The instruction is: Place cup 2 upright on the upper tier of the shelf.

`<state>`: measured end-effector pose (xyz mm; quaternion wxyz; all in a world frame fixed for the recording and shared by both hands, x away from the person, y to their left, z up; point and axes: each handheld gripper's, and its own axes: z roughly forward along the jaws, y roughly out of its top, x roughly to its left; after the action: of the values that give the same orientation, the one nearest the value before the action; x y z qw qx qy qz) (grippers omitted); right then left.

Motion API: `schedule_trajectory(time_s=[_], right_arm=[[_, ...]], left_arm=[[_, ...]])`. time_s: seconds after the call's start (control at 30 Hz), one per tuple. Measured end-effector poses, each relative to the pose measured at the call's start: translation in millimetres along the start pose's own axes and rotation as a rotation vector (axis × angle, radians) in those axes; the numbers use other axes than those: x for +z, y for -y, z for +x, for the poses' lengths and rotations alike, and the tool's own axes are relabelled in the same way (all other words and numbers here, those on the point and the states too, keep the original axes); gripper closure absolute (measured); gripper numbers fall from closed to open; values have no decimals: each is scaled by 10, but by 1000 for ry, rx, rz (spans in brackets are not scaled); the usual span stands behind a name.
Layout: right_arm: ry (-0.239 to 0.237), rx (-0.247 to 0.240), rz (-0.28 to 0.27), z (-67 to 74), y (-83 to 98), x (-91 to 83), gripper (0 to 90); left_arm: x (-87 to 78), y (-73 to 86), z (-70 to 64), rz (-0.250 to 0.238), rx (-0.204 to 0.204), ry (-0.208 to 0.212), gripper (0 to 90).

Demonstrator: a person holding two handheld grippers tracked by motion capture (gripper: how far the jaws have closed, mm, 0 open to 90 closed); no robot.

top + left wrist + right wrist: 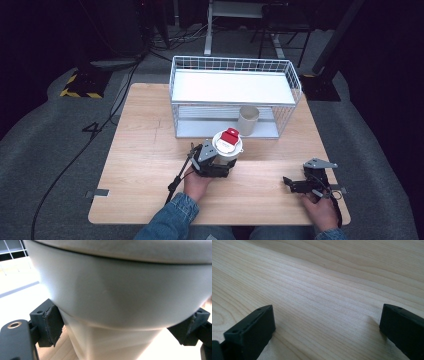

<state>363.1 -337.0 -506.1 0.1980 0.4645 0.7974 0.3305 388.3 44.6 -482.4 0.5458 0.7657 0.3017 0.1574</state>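
— Wooden table, wire rack at twelve o'clock. What's the left gripper got?

— One lidded cup, dead centre, jaws clamped under its rim. Light, smooth, probably crushable; the narrower lower body is the place to hold.

— Others?

— One plain cup in the rack. Right gripper, four o'clock, gapes wide, empty.

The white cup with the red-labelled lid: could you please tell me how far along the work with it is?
Done: the left hand-held gripper is shut on the lidded white cup, pads pressing its lower body in the left gripper view. In hand: the cup sits at the gripper just in front of the wire rack. Left: probably moving it to the rack, where a beige cup stands. The right hand-held gripper rests open on the table.
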Motion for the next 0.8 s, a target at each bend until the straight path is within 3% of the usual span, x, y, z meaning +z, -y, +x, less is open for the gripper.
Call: schedule_trajectory(time_s=[0.47,0.67,0.8], right_arm=[[0,0,0,0,0,0,3],[4,4,0,5,-1,1,4],[8,7,0,12,-6,5,4]], left_arm=[[-113,-88,-49,-25,7,-3,135],[-226,-230,-91,-13,29,13,135],[-316,-317,-139,-6,65,22,135]])
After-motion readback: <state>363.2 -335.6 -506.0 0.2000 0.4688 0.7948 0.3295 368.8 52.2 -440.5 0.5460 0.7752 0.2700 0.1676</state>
